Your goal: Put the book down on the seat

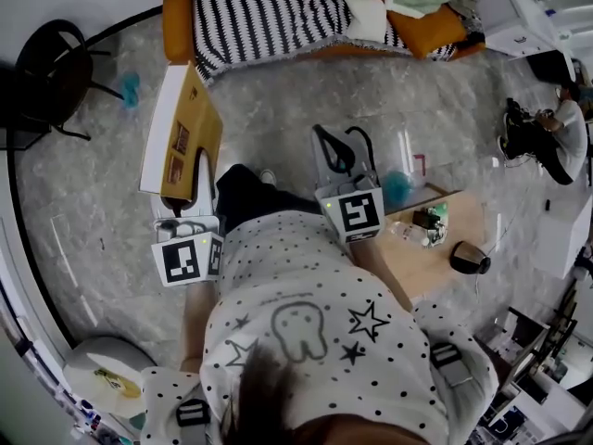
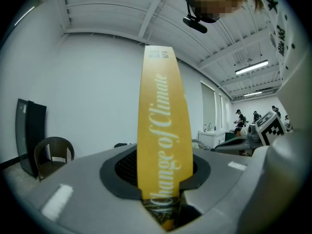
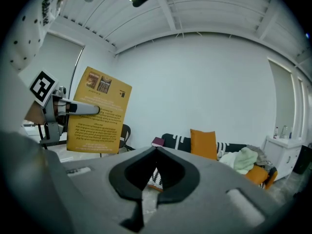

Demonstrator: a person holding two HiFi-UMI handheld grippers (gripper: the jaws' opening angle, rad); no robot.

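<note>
The yellow book (image 1: 190,128) is held upright in the air, clamped at its lower edge between the jaws of the left gripper (image 1: 188,196). It is kept above the floor and, as it seems, short of the sofa (image 1: 176,21) with the striped cover. The jaws of the right gripper (image 1: 341,151) are closed together on nothing, apart from the book.

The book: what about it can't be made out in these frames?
- Far cover of the book: turned away in every view.
- Spine's lower end: left gripper view, hidden inside the left gripper.
- Cover print: right gripper view, too small to read.
- Seat of the sofa: head view, cut by top edge.
</note>
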